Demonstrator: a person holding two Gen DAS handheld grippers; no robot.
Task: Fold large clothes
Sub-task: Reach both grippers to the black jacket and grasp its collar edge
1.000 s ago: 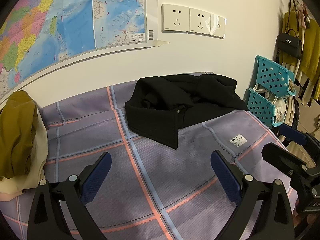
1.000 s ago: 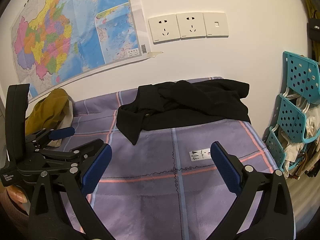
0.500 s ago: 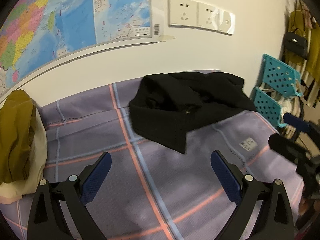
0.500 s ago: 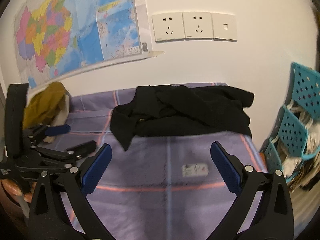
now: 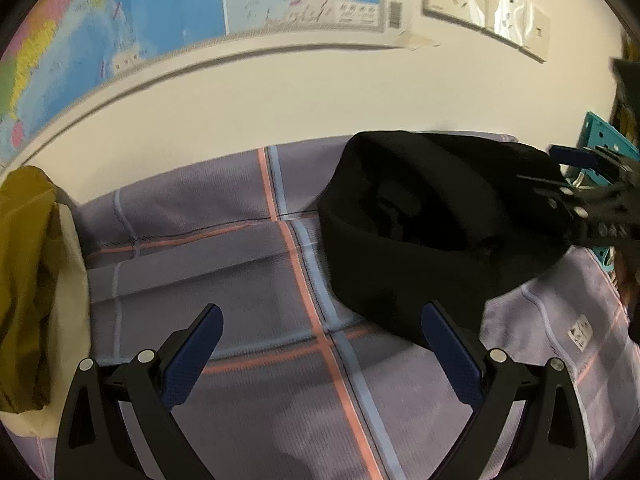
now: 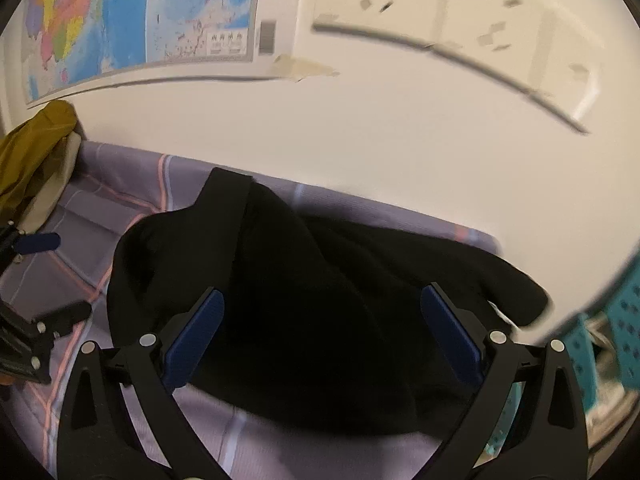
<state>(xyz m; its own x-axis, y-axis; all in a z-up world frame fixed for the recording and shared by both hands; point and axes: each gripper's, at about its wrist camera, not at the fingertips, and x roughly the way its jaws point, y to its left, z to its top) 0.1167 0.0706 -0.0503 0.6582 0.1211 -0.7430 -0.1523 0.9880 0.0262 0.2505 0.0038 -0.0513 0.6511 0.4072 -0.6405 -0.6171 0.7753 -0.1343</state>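
Note:
A crumpled black garment point(image 5: 420, 224) point(image 6: 320, 320) lies on the purple checked bed cover point(image 5: 248, 288) point(image 6: 80, 240) against the wall. My left gripper point(image 5: 320, 344) is open above bare cover, with the garment's near edge just ahead of its right finger. My right gripper point(image 6: 320, 332) is open right over the garment's middle, both blue pads apart with nothing between them. The right gripper also shows at the right edge of the left wrist view point(image 5: 592, 200), over the garment's far right end. The left gripper's fingers point(image 6: 40, 242) appear at the left edge of the right wrist view.
An olive garment on a cream one point(image 5: 28, 280) point(image 6: 32, 152) is piled at the bed's left end. A map point(image 5: 160, 12) and sockets point(image 5: 480, 0) hang on the white wall. A teal perforated rack point(image 6: 624, 332) stands past the bed's right end.
Both grippers have moved forward and down toward the bed. The right one now hangs over the black garment; the left one is close to its near edge. Both stay open.

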